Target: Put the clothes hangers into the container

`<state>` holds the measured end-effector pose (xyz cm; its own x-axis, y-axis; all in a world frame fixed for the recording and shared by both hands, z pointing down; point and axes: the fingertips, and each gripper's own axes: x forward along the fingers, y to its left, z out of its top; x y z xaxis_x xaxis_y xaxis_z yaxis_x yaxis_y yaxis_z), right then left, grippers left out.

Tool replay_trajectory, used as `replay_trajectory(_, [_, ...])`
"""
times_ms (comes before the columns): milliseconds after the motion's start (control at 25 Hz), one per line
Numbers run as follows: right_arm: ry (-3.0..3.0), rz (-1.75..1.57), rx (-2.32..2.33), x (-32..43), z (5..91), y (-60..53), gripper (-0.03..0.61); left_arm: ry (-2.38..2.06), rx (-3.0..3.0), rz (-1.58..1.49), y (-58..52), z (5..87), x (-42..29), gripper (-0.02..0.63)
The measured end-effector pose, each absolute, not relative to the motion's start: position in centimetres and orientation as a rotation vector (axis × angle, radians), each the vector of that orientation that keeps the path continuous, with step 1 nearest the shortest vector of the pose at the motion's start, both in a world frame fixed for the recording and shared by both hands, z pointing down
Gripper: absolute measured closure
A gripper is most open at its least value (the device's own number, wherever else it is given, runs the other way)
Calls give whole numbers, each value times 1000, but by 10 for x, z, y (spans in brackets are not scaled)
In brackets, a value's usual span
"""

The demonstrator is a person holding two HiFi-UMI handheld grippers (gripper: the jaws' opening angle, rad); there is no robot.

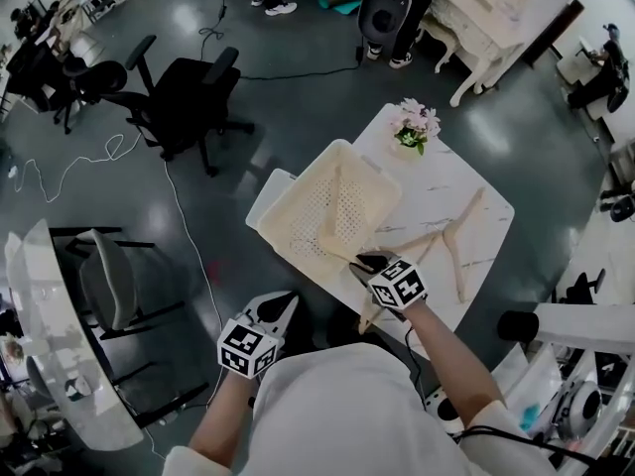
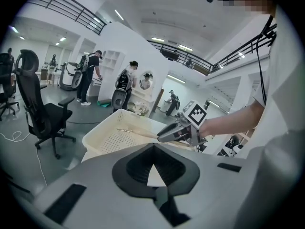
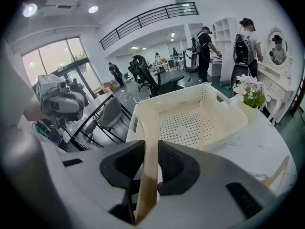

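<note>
- On the white marble table (image 1: 476,201), your cream container (image 1: 369,167) sits near a loose hanger (image 1: 459,246).
- Your right gripper (image 1: 369,263) is clamped, jaws partly apart, on a wooden hanger (image 3: 148,166) at the container's rim.
- Your left gripper (image 1: 279,308) is closed and empty, just off the table.

Container (image 1: 298,206) open-topped; a hanger (image 3: 148,168) slants across its interior. Flower pot (image 1: 414,127) occupies counter (image 1: 446,177) far corner; loose hangers (image 1: 449,234) lie right of container.

Holds right claw (image 1: 362,263) over the table's (image 1: 476,216) near edge, clamped on a hanger (image 3: 147,175); keeps left claw (image 1: 286,302) off the table, jaws together, empty.
</note>
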<state>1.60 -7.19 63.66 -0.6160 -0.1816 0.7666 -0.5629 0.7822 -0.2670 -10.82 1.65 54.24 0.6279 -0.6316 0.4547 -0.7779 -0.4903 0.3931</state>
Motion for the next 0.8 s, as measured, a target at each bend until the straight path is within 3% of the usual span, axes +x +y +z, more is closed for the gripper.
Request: replay_trajectory(800, [-1952,476,406,-25,683,-99,475,-1131,2219,309,5,557,-135,606])
